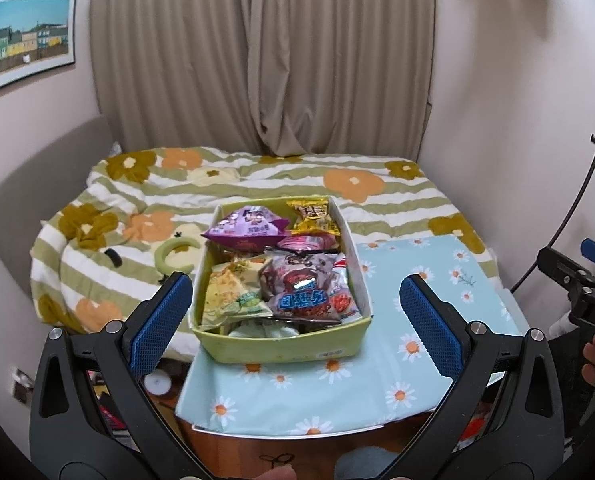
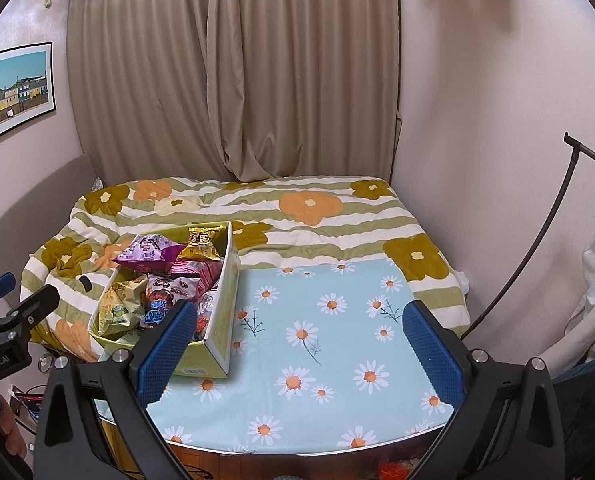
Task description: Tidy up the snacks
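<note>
Hovering empty with fingers spread apart, the left gripper (image 1: 295, 316) and right gripper (image 2: 301, 348) faced a yellow-green box (image 1: 285, 346) of snack packets (image 1: 297, 284) on the daisy-print tabletop (image 2: 337, 360).

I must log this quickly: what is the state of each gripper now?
Left gripper: open, holding nothing, in front of the snack box.
Right gripper: open, holding nothing, above the flowered cloth.

We find the snack box (image 1: 281, 350) on the tabletop's (image 2: 337, 368) left part, packets (image 1: 297, 280) piled in it. Bed (image 2: 257, 208) lies behind the tabletop; curtain (image 2: 237, 80) behind the bed; picture (image 1: 25, 36) far left.
</note>
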A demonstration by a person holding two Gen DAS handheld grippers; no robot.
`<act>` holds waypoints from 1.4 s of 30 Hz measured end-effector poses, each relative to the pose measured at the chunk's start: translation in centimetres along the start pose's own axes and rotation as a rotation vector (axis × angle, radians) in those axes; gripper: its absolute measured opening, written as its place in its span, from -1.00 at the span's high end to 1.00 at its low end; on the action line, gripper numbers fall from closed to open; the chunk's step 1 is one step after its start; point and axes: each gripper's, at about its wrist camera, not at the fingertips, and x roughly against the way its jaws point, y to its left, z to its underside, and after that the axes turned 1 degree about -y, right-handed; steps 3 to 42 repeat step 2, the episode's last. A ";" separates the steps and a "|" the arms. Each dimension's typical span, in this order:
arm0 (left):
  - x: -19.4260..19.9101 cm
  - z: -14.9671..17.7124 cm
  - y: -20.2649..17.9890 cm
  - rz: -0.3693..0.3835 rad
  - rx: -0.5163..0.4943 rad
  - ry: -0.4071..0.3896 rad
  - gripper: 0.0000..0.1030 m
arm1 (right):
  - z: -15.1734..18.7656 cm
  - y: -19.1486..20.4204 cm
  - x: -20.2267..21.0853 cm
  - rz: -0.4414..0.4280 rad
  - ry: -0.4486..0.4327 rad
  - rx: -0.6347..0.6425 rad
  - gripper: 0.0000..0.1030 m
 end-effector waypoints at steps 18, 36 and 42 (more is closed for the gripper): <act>-0.1 0.1 0.0 0.012 0.009 -0.004 -1.00 | 0.0 0.0 0.0 0.000 0.001 0.001 -0.99; -0.1 0.1 0.0 0.012 0.009 -0.004 -1.00 | 0.0 0.0 0.0 0.000 0.001 0.001 -0.99; -0.1 0.1 0.0 0.012 0.009 -0.004 -1.00 | 0.0 0.0 0.0 0.000 0.001 0.001 -0.99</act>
